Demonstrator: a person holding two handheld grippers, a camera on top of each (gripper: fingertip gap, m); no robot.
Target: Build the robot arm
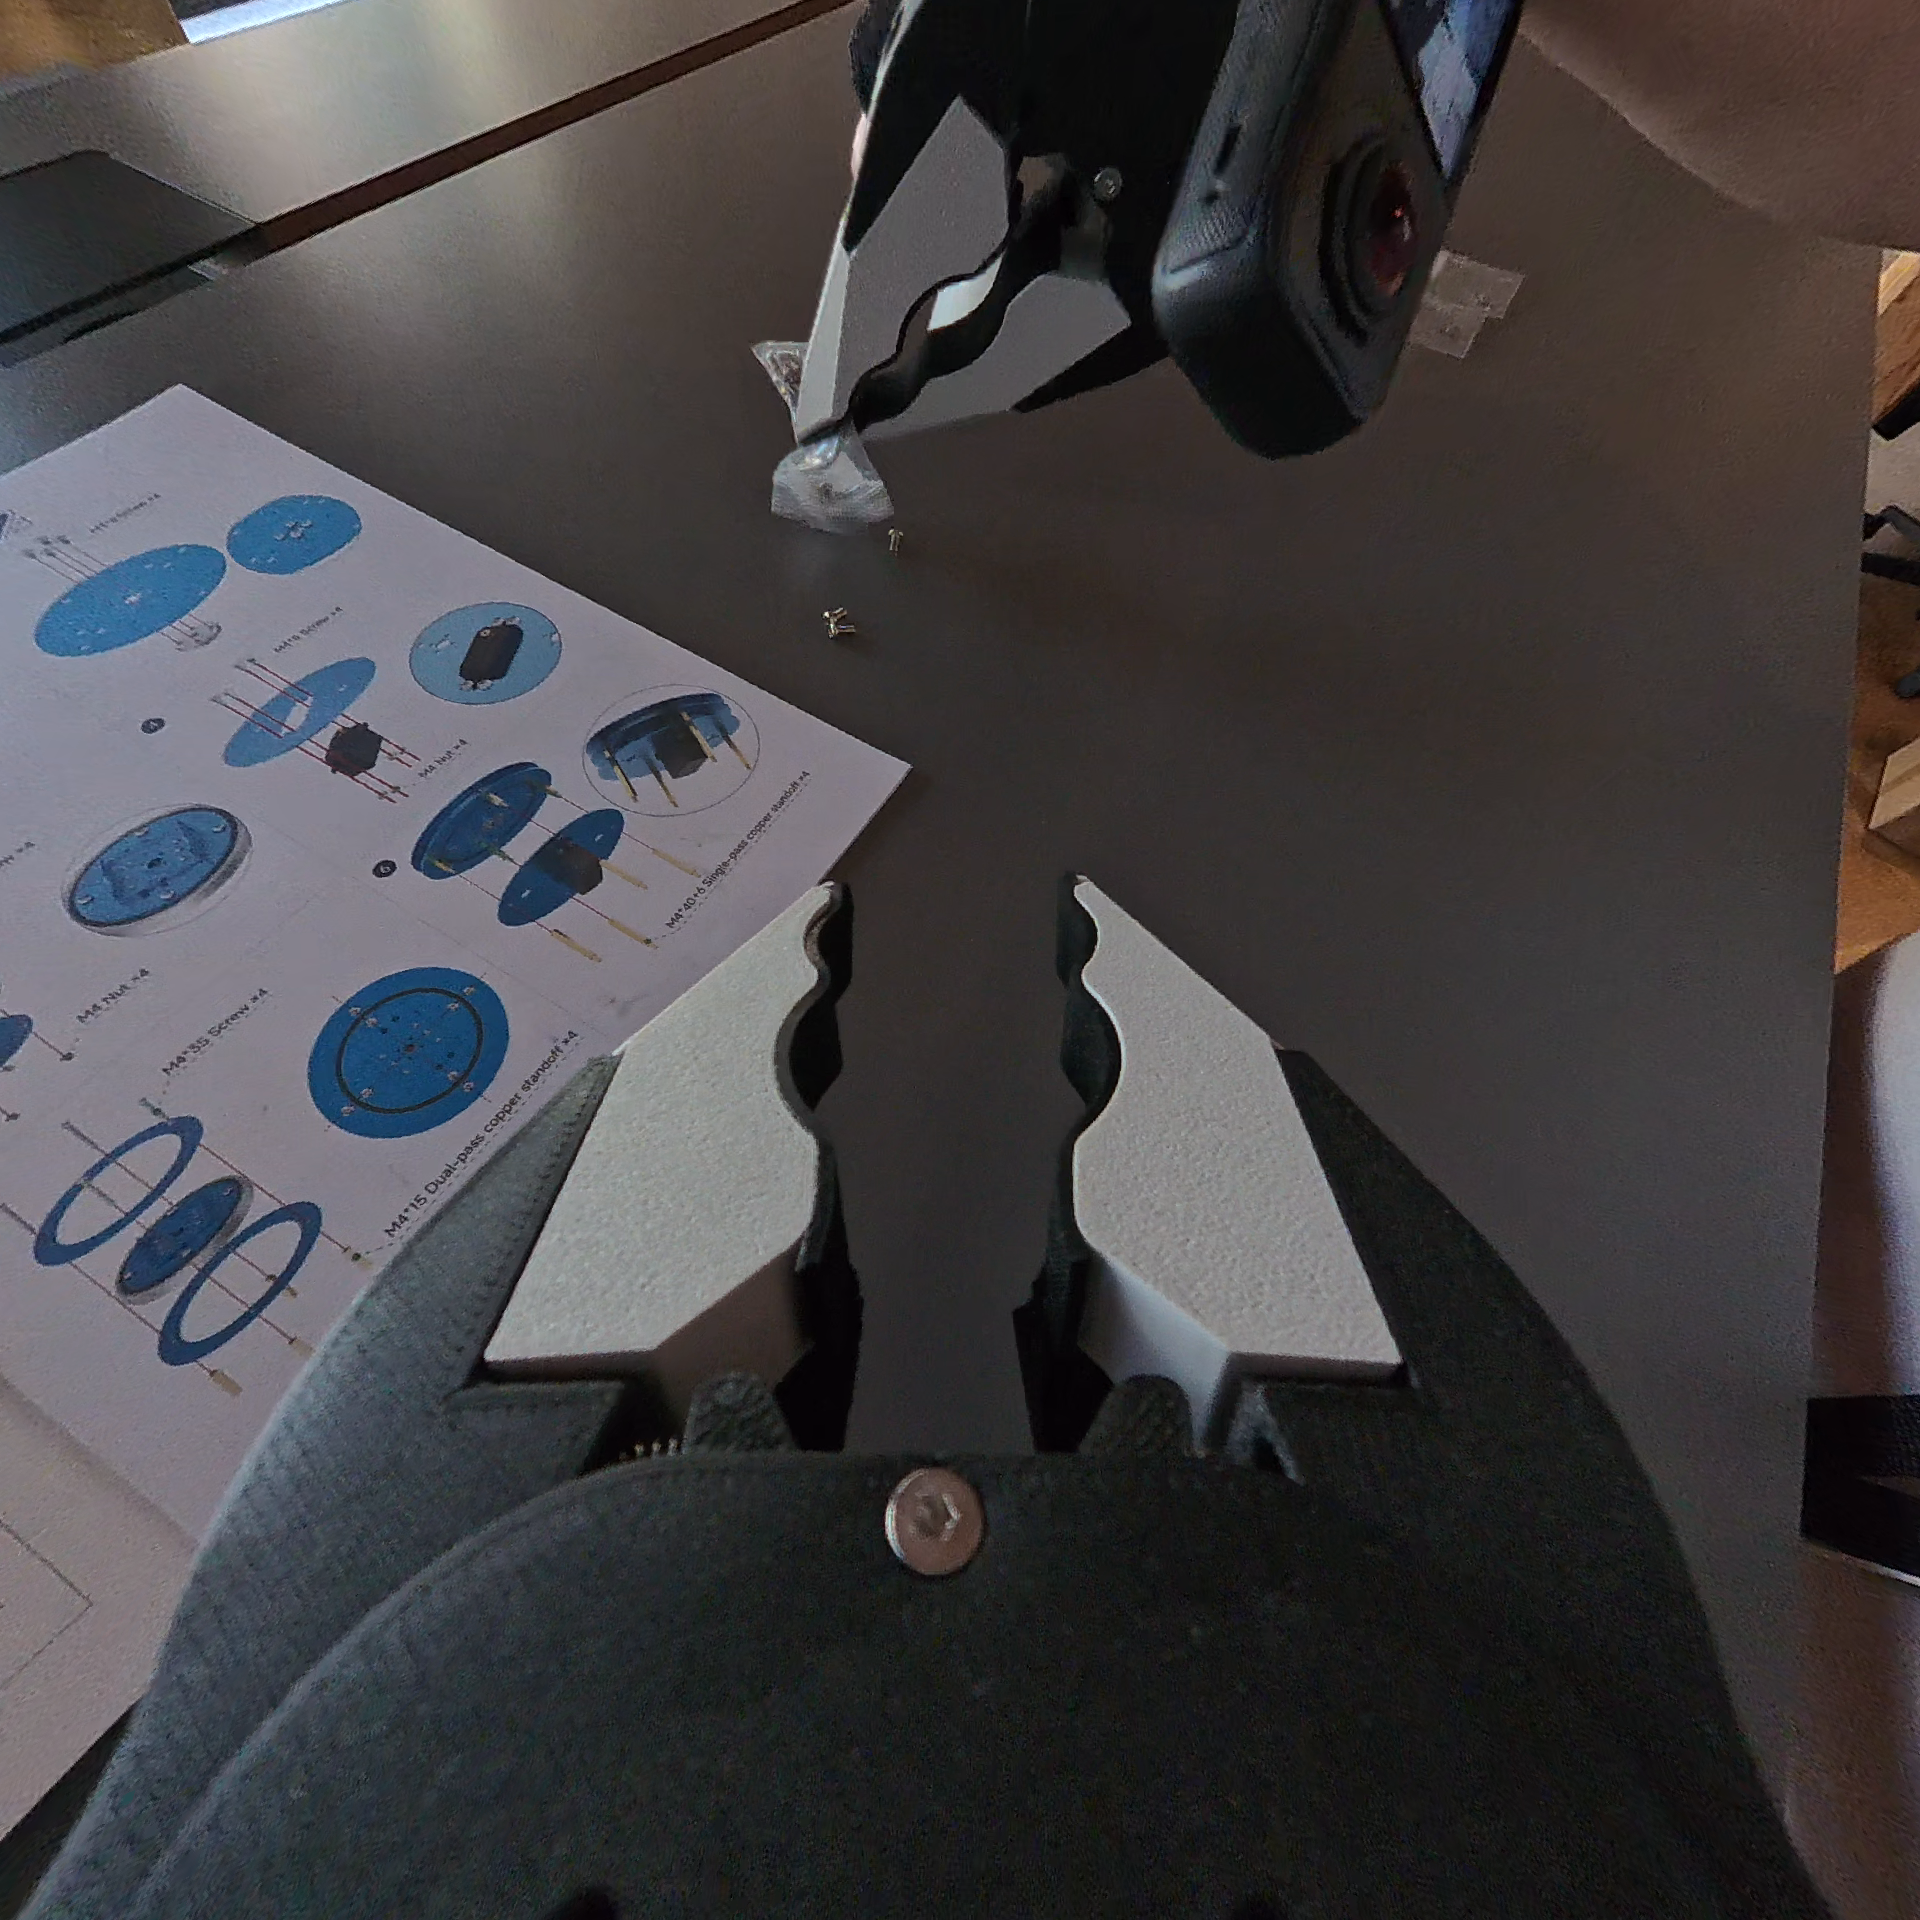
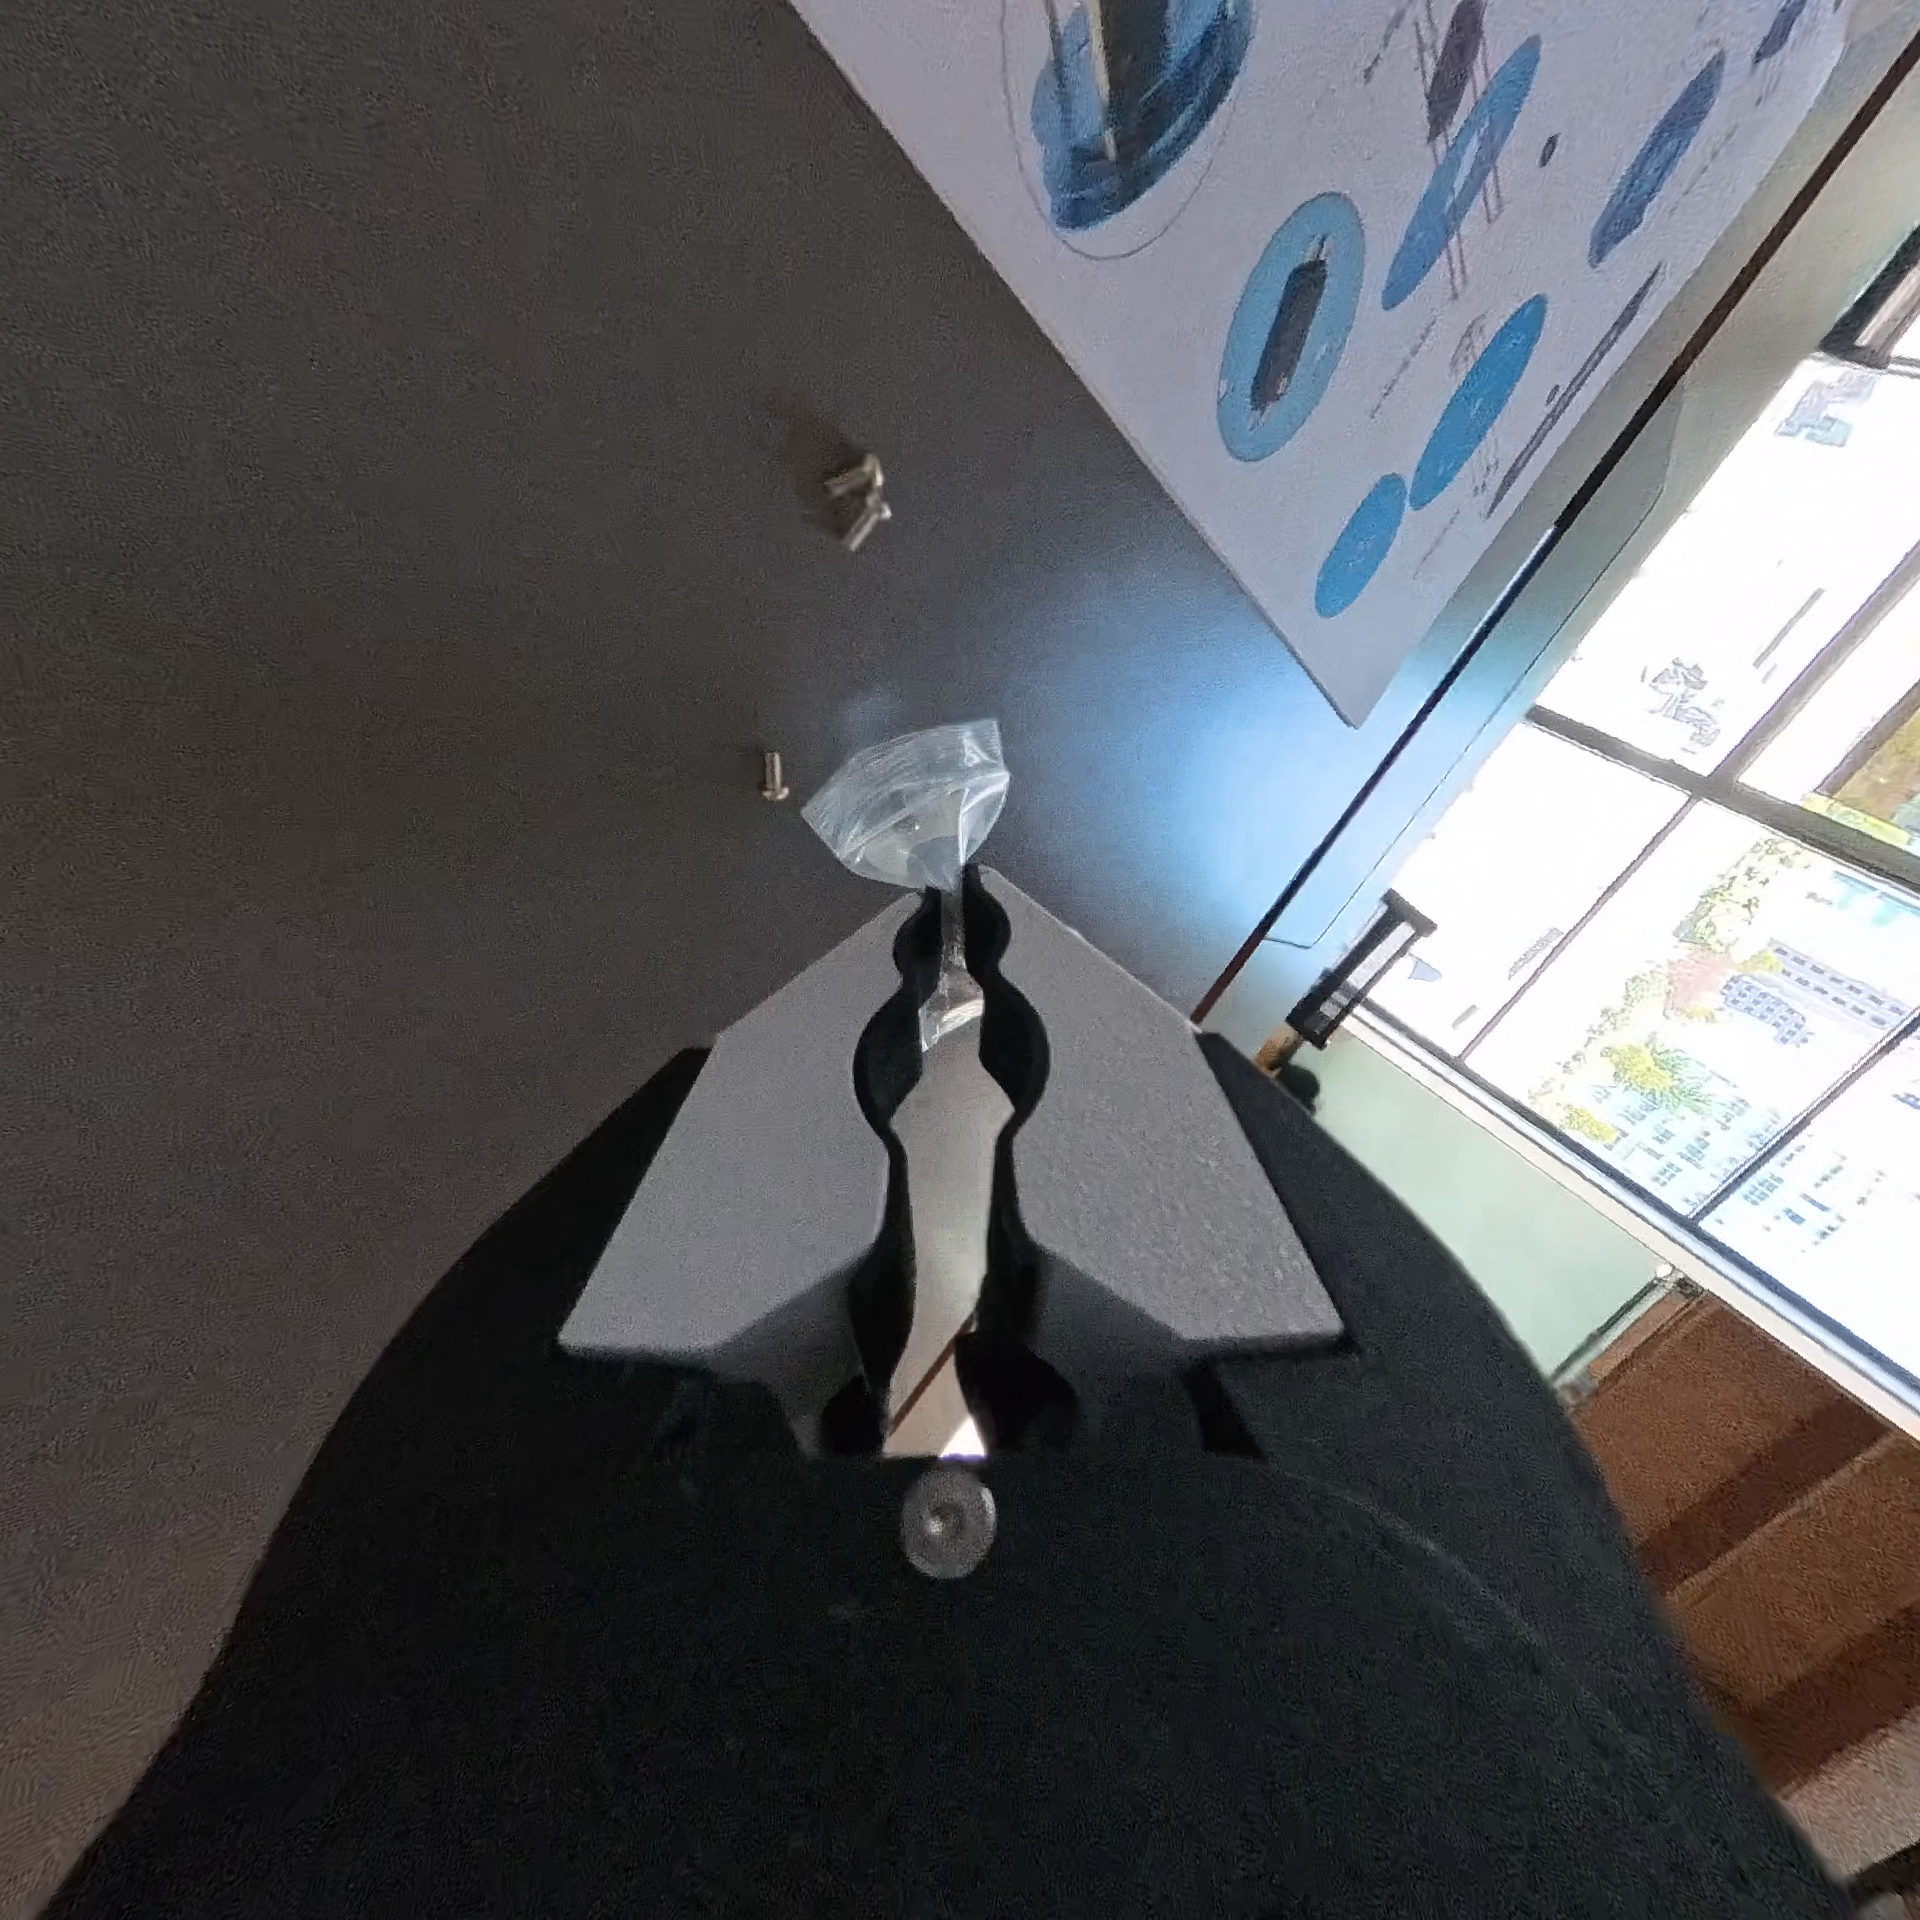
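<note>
My right gripper point(image 2: 948, 883) is shut on a small clear plastic bag point(image 2: 914, 805) and holds it by one corner just above the dark table point(image 2: 416, 520). The bag hangs open end down. A single small screw point(image 2: 771, 777) lies beside the bag, and a pair of screws point(image 2: 857, 497) lies farther on. In the left wrist view the right gripper point(image 1: 831, 426) pinches the bag point(image 1: 831, 488) with the screws point(image 1: 840, 621) near it. My left gripper point(image 1: 951, 904) is open and empty, low over the table point(image 1: 1351, 831), well short of the bag.
A printed sheet with blue diagrams point(image 1: 312, 883) lies on the table left of my left gripper; it also shows in the right wrist view point(image 2: 1351, 312). Another small bag of parts point(image 1: 781, 364) lies behind the right gripper. A clear plastic piece point(image 1: 1470, 296) lies far right. Windows point(image 2: 1714, 883) are beyond the table edge.
</note>
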